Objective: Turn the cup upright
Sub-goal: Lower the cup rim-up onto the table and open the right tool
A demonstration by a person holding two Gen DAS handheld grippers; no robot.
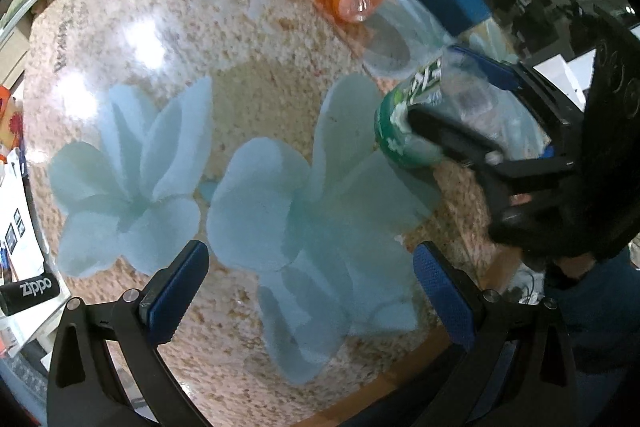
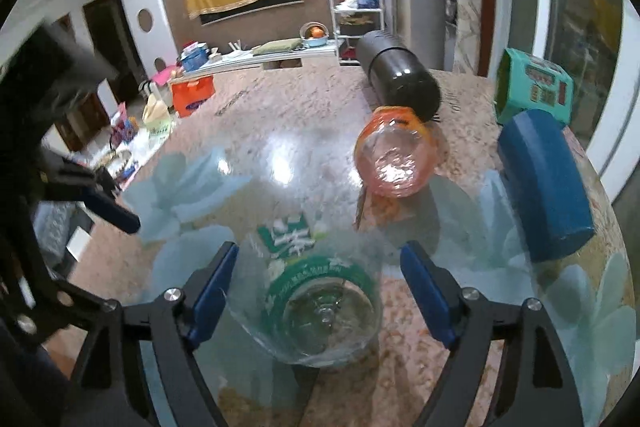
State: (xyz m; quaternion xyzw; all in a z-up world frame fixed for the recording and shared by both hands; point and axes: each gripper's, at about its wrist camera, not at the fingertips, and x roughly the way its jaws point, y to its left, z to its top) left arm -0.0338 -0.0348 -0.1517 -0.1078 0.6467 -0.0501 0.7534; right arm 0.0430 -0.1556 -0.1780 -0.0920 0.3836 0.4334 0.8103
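Right gripper [image 2: 318, 283] jaws set either side of clear cup with green band [image 2: 320, 303]; pad contact not clear, can't tell if gripped. Cup tilted, base toward right wrist camera, over counter [image 2: 288, 115]. Left gripper [image 1: 310, 291] jaws wide, nothing between, over blue flower print [image 1: 280, 211]. Orange cup [image 2: 394, 157] lying on side, touching black cylinder [image 2: 396, 75]. Blue cup [image 2: 544, 183] on side near counter's right edge.

Both views are bright, with white glare patches on the glossy table [image 1: 120, 39]. Fisheye bending darkens the corners. The right gripper [image 1: 472, 115] looks blurred.
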